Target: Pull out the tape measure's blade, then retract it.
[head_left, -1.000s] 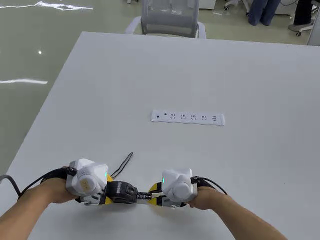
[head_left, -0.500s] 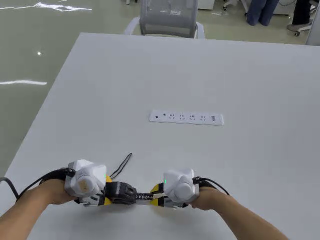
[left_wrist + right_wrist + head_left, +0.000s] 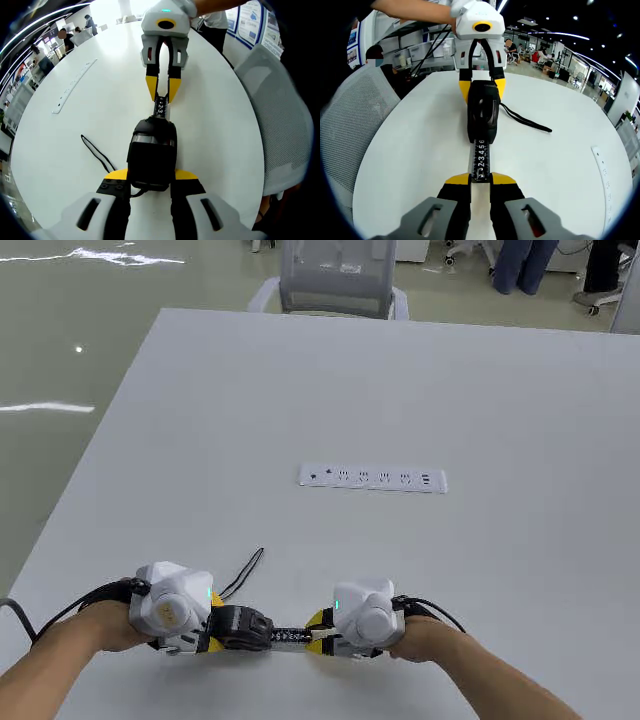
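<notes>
Right claw (image 3: 316, 636) is creeping a bit further from the tape measure (image 3: 241, 625) than a second ago, so more blade (image 3: 290, 637) is showing; it's all sitting on the worktop (image 3: 400, 390), well nearer me than the power strip (image 3: 373, 478). Left claw (image 3: 212, 630) is clamping the tape measure itself while the other one is pinching the blade tip. Pull-out's barely getting going I reckon, and the retract is still waiting.

The table (image 3: 480, 380) is smooth matt white, the tape case (image 3: 151, 157) black plastic with slight sheen, the chair (image 3: 338, 270) at 12 o'clock grey mesh, the floor (image 3: 60, 330) glossy.
</notes>
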